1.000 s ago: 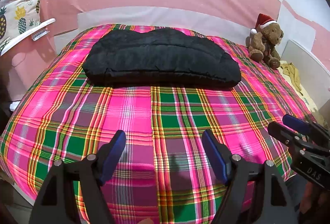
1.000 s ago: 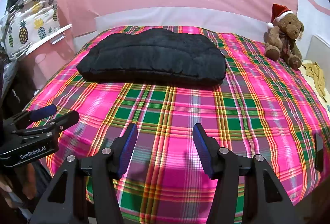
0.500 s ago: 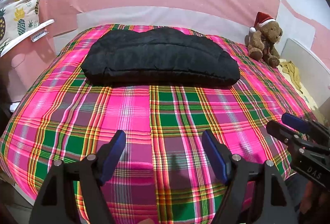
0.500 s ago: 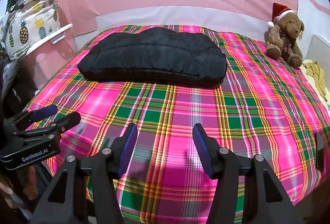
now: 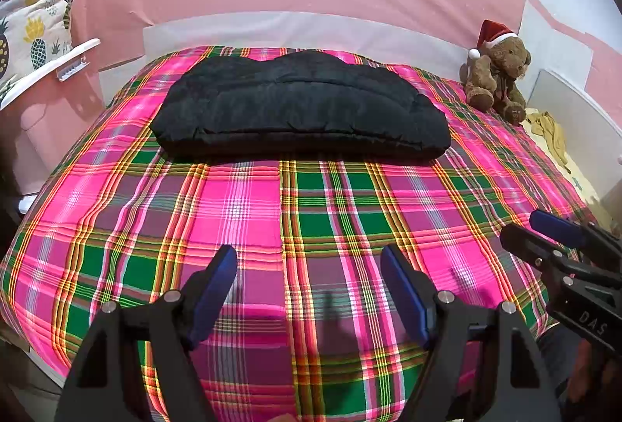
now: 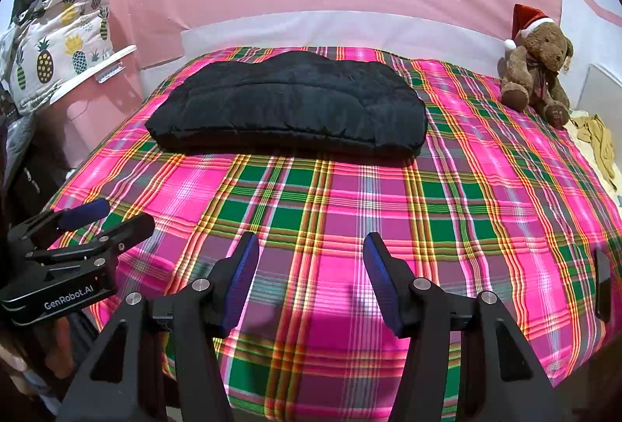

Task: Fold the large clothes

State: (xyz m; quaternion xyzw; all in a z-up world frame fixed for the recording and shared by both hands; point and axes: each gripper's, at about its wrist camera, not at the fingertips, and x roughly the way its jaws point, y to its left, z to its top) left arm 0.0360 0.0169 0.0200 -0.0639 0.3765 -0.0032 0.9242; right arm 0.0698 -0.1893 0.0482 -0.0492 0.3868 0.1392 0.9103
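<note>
A black padded garment (image 5: pixel 299 107) lies folded into a long flat bundle across the far half of the plaid bed (image 5: pixel 272 220); it also shows in the right wrist view (image 6: pixel 287 107). My left gripper (image 5: pixel 309 258) is open and empty, held over the near edge of the bed, well short of the garment. My right gripper (image 6: pixel 311 245) is open and empty, also over the near edge. Each gripper shows from the side in the other's view: the right one (image 5: pixel 544 231) and the left one (image 6: pixel 112 214).
A brown teddy bear with a Santa hat (image 6: pixel 536 72) sits at the bed's far right corner. A yellow cloth (image 6: pixel 594 138) lies beside it. A pineapple-print bundle (image 6: pixel 54 49) rests on a white shelf at the left. A pink and white wall stands behind the bed.
Both grippers have stayed almost still, open. The views shifted only very slightly; the garment has not moved.
</note>
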